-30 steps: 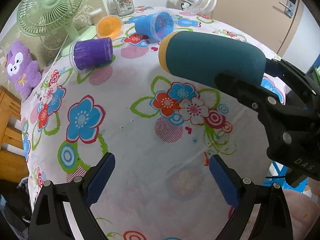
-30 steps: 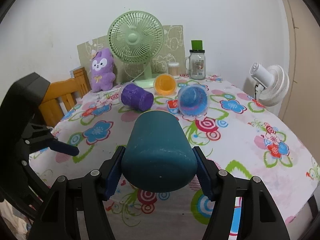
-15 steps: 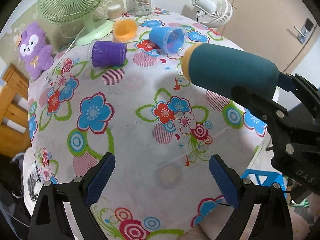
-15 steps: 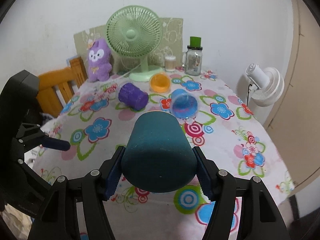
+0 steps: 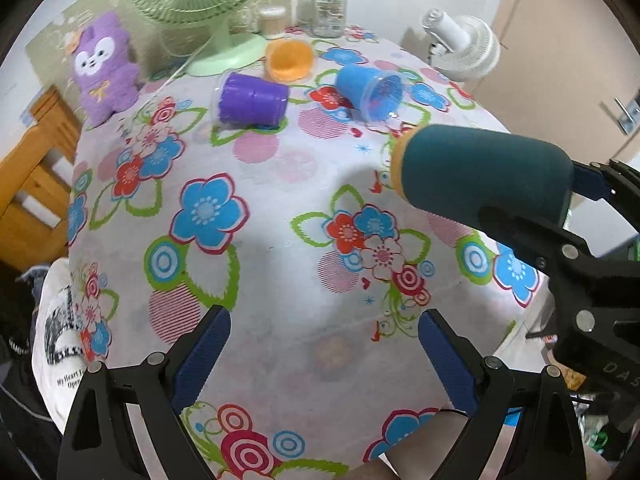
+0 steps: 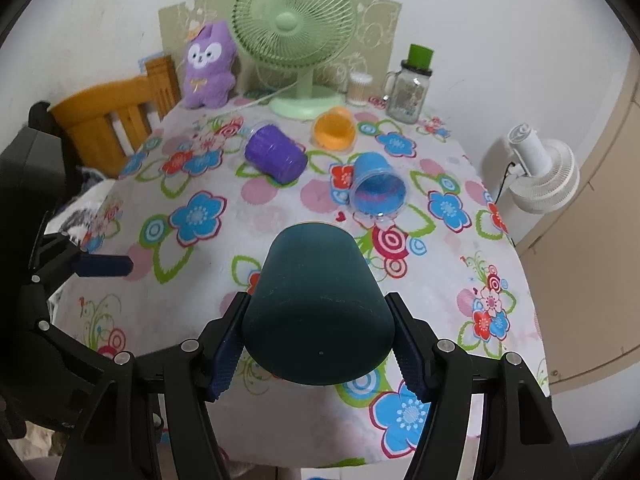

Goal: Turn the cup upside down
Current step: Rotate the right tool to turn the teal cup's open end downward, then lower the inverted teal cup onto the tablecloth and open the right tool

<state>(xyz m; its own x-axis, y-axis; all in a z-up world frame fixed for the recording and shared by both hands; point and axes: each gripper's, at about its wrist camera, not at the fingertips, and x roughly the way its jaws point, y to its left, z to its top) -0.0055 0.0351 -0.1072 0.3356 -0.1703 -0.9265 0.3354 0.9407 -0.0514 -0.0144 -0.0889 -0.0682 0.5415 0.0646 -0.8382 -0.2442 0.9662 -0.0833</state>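
My right gripper clamps the teal cup by its sides near the closed base, held in the air above the flowered table, with its mouth pointing away from me. My left gripper is open and empty. The cup looks light, stiff and a little rough, so I think it will not slip.

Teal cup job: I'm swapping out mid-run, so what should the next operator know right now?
Right gripper: shut on the teal cup, held on its side above the table, mouth pointing away from that gripper.
Left gripper: open, holding nothing, above the floral cloth.
Purple cup, orange cup and blue cup lie on their sides near the green fan.
Done: teal cup picked up.
Left: turn it mouth-down, set it on the table, release.
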